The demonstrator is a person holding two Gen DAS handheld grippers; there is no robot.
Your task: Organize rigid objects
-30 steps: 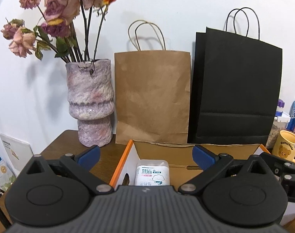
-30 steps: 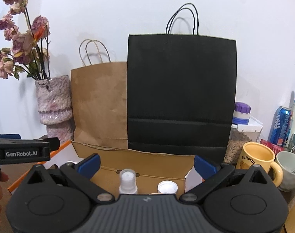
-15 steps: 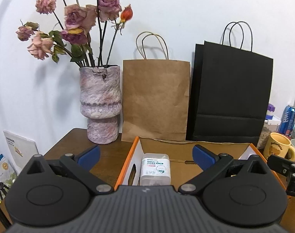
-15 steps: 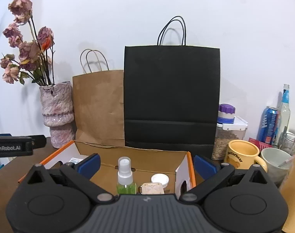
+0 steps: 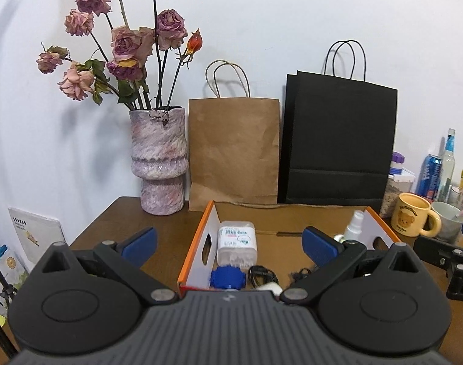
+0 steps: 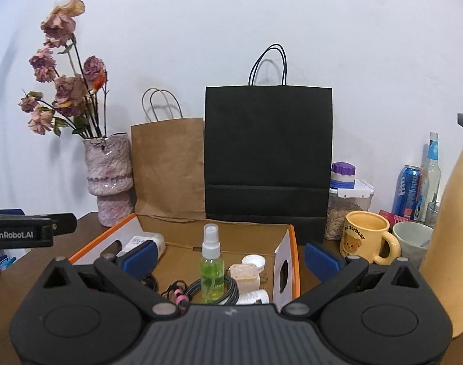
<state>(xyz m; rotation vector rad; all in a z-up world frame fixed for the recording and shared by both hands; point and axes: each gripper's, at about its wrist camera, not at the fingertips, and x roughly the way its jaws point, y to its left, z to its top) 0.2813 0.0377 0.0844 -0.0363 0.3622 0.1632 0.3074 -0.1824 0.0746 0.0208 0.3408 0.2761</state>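
Note:
An open cardboard box with orange edges (image 5: 198, 243) (image 6: 293, 261) sits on the brown table. It holds a clear cotton-swab tub (image 5: 236, 245), a blue cap (image 5: 227, 277), a green spray bottle (image 6: 212, 267), a white jar lid (image 6: 254, 263), a beige charger (image 6: 245, 276) and dark cables (image 6: 228, 286). My left gripper (image 5: 228, 243) is open and empty, held back from the box's left half. My right gripper (image 6: 229, 255) is open and empty, held back from the box's right half.
Against the wall stand a vase of dried roses (image 5: 159, 158), a brown paper bag (image 5: 234, 152) and a black paper bag (image 6: 268, 161). At right are a yellow bear mug (image 6: 365, 237), a seed container (image 6: 347, 210), a can (image 6: 409, 191), bottles and a tall beige jug (image 6: 453, 228).
Both grippers have pulled back and up from the box, so more of its contents and the table shows. Both stay open and empty.

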